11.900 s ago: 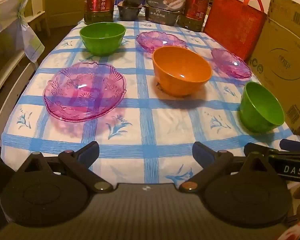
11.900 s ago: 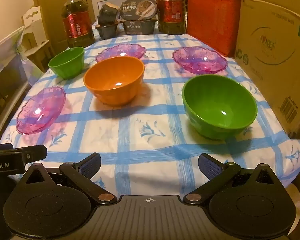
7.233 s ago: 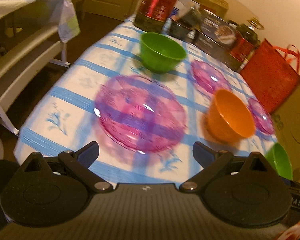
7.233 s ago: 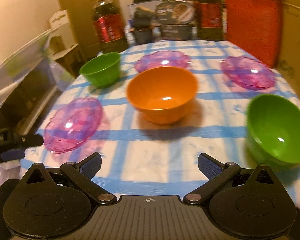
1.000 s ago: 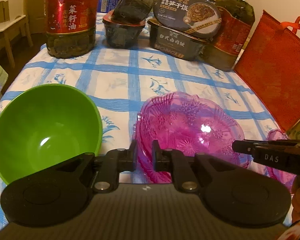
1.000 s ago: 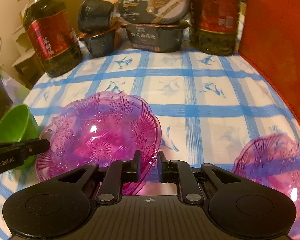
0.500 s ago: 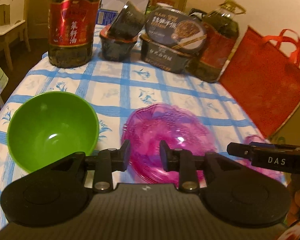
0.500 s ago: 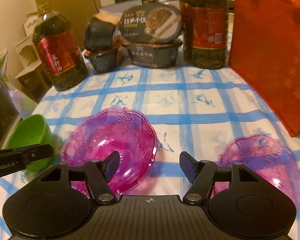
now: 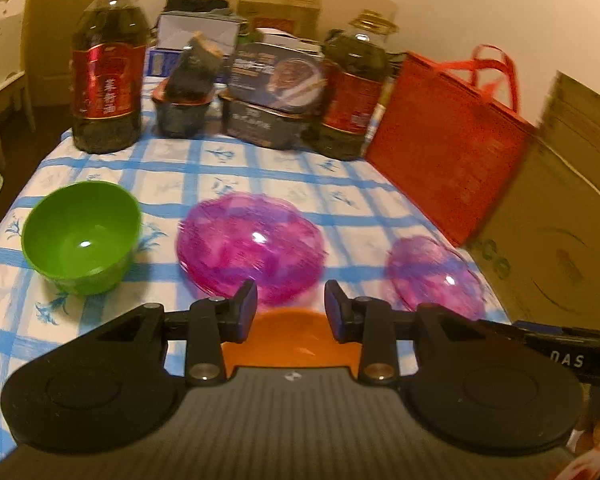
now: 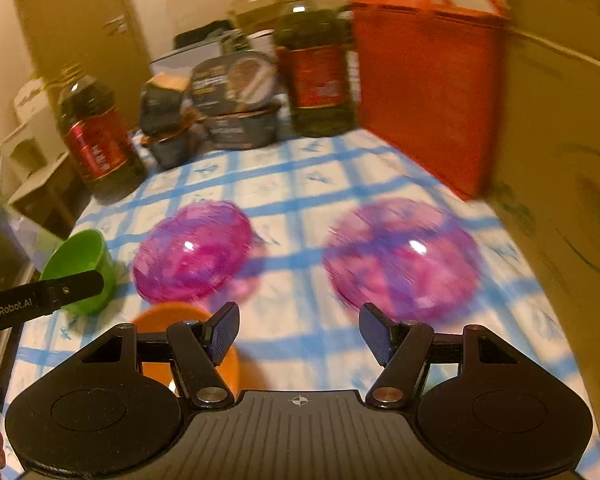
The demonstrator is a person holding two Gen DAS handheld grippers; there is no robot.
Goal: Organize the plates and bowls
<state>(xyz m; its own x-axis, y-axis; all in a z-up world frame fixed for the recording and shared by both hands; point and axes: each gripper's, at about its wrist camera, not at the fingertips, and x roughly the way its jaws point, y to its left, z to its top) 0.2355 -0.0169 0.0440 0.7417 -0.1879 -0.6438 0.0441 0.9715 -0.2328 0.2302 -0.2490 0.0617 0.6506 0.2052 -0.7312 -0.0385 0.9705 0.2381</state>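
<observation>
Both tools hang empty: left tool [image 9: 290,306] narrowly parted and opening, right tool [image 10: 299,334] wide. Stacked pink plates [image 9: 250,248] sit mid-counter [image 9: 340,196]; thin, slick, probably brittle plastic, so pinch the scalloped rim.

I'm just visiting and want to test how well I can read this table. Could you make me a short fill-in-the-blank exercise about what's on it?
1. The bowl left of the nearer pink plate is ____.
2. The bag standing against the cardboard box is ____.
3. The bowl seen between the left gripper's fingers is ____.
4. The number of large oil bottles at the table's far end is ____.

Missing words: green; red; orange; two
</observation>
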